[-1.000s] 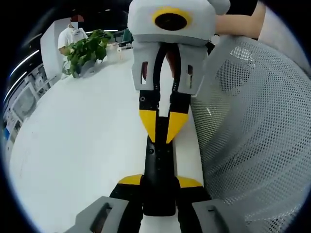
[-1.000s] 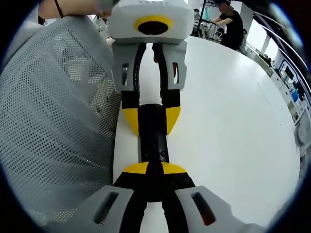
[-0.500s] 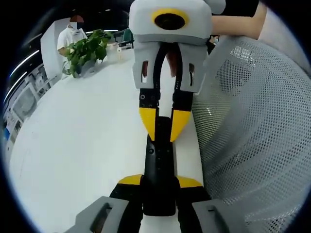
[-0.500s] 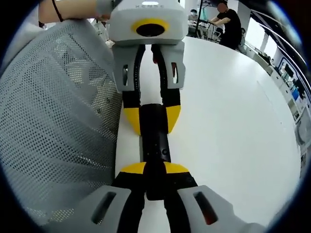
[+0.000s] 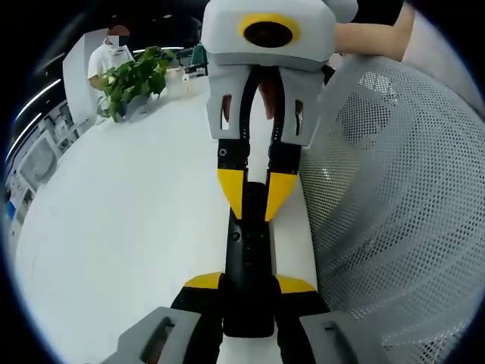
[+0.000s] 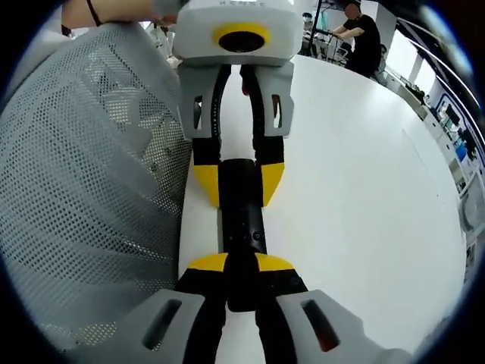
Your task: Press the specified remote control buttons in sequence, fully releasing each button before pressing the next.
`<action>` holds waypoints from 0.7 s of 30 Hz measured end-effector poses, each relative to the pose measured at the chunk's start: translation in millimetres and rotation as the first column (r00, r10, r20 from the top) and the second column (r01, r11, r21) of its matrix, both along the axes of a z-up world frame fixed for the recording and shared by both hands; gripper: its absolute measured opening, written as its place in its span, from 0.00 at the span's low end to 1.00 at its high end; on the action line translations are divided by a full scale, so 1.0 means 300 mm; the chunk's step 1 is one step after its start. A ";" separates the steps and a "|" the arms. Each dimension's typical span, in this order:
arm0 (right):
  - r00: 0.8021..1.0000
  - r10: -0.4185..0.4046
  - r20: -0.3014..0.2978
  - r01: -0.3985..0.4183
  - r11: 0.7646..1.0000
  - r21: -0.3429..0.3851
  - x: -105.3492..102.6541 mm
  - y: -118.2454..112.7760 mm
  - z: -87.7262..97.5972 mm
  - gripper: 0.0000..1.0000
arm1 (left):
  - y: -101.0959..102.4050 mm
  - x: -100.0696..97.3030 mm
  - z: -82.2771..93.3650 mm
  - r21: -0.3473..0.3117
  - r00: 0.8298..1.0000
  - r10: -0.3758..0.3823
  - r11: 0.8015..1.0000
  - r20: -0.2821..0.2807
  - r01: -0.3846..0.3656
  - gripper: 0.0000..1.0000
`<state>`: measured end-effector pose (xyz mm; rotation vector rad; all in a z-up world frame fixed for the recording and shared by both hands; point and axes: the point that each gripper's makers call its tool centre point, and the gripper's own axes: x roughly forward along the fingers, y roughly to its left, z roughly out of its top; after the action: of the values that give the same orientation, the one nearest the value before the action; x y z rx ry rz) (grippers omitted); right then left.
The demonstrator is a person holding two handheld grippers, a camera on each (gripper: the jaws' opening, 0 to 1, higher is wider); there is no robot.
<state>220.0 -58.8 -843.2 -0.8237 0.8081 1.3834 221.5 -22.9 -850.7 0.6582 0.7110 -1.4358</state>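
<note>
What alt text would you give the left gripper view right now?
A black remote control is clamped at both ends: the left gripper holds the near end, the right gripper grips the far end from opposite. It sits above a white table, with a white mesh chair back to the right and a green plant at the table's far edge.

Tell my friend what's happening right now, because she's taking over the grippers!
Left hand-held gripper: shut on one end of the black remote control.
Right hand-held gripper: shut on the other end.
The remote is held between both over the white table, beside a white mesh chair back. A potted plant stands at the far end of the table.
Done: remote gripped at both ends.
Left: I cannot tell which buttons have been pressed. Probably one gripper must let go to press them.
</note>
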 end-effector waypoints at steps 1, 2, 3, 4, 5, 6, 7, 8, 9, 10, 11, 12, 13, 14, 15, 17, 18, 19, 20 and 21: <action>1.000 0.001 0.001 -0.001 1.000 0.000 0.000 0.000 -0.001 0.10 | 0.000 0.000 0.000 0.000 1.000 0.000 1.000 0.000 0.000 0.25; 1.000 0.004 0.004 -0.003 1.000 -0.003 -0.001 0.000 -0.001 0.10 | 0.000 0.000 0.000 0.000 1.000 -0.001 1.000 0.000 0.001 0.25; 1.000 0.009 0.008 -0.009 1.000 -0.008 -0.001 0.001 -0.001 0.10 | 0.000 0.000 0.000 0.000 1.000 -0.001 1.000 0.000 0.001 0.25; 1.000 0.006 0.007 -0.006 1.000 -0.014 0.000 0.002 -0.001 0.10 | 0.000 0.000 0.001 0.000 1.000 -0.001 1.000 0.000 0.001 0.25; 1.000 0.007 0.008 -0.007 1.000 -0.020 0.000 0.003 -0.001 0.10 | 0.000 -0.001 0.002 0.000 1.000 -0.001 1.000 0.000 0.001 0.25; 1.000 0.006 0.008 -0.006 1.000 -0.023 0.000 0.003 -0.001 0.10 | 0.000 0.000 0.001 0.001 1.000 -0.001 1.000 0.000 0.001 0.25; 1.000 -0.001 0.003 0.001 1.000 -0.025 0.002 0.002 -0.002 0.10 | 0.001 0.000 0.001 0.002 1.000 -0.001 1.000 0.000 0.001 0.25; 1.000 -0.012 -0.005 0.011 1.000 -0.024 0.003 0.002 -0.002 0.10 | 0.000 0.000 0.001 0.002 1.000 -0.001 1.000 0.001 0.001 0.25; 0.999 -0.032 -0.018 0.032 0.999 -0.015 0.006 0.001 -0.002 0.10 | 0.000 0.000 0.002 0.003 1.000 -0.002 1.000 0.001 0.002 0.25; 0.999 -0.045 -0.027 0.045 0.999 -0.005 0.007 0.000 -0.001 0.10 | 0.000 0.001 0.001 0.003 1.000 -0.002 1.000 0.001 0.002 0.25; 0.998 -0.048 -0.029 0.048 0.999 0.004 0.007 -0.003 0.000 0.10 | 0.000 0.001 0.001 0.003 1.000 -0.001 1.000 0.001 0.001 0.25; 0.998 -0.048 -0.028 0.048 0.999 0.008 0.006 -0.004 0.001 0.10 | 0.000 0.001 0.000 0.003 1.000 -0.002 1.000 0.002 0.002 0.25; 0.998 -0.053 -0.029 0.054 0.998 0.013 0.006 -0.003 0.001 0.10 | 0.001 0.002 0.000 0.003 1.000 -0.001 1.000 0.002 0.001 0.25; 0.998 -0.061 -0.031 0.061 0.998 0.018 0.007 -0.001 0.002 0.10 | 0.000 0.001 0.001 0.004 1.000 0.000 1.000 0.002 0.000 0.25; 0.998 -0.057 -0.030 0.058 0.998 0.023 0.007 -0.001 0.003 0.10 | 0.000 0.001 0.001 0.005 1.000 0.000 1.000 0.002 0.000 0.25; 0.996 -0.075 -0.047 0.077 0.996 0.035 0.010 -0.002 0.005 0.09 | 0.000 0.001 0.001 0.006 1.000 0.003 1.000 0.003 -0.003 0.25; 0.995 -0.083 -0.050 0.085 0.996 0.040 0.014 -0.003 0.005 0.08 | 0.000 0.000 0.001 0.006 1.000 0.004 1.000 0.003 -0.004 0.25; 0.996 -0.078 -0.049 0.080 0.996 0.040 0.012 -0.003 0.005 0.08 | 0.000 0.000 0.001 0.006 1.000 0.004 1.000 0.003 -0.005 0.25; 0.996 -0.072 -0.047 0.074 0.996 0.039 0.012 -0.002 0.005 0.07 | 0.000 0.000 0.001 0.007 1.000 0.006 1.000 0.002 -0.006 0.25; 0.996 -0.073 -0.048 0.074 0.997 0.037 0.010 -0.002 0.005 0.07 | 0.000 0.000 0.002 0.006 1.000 0.006 1.000 0.003 -0.006 0.25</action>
<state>223.1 -59.4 -841.7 -0.7274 0.8369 1.3529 221.4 -22.8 -850.3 0.6625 0.7148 -1.4277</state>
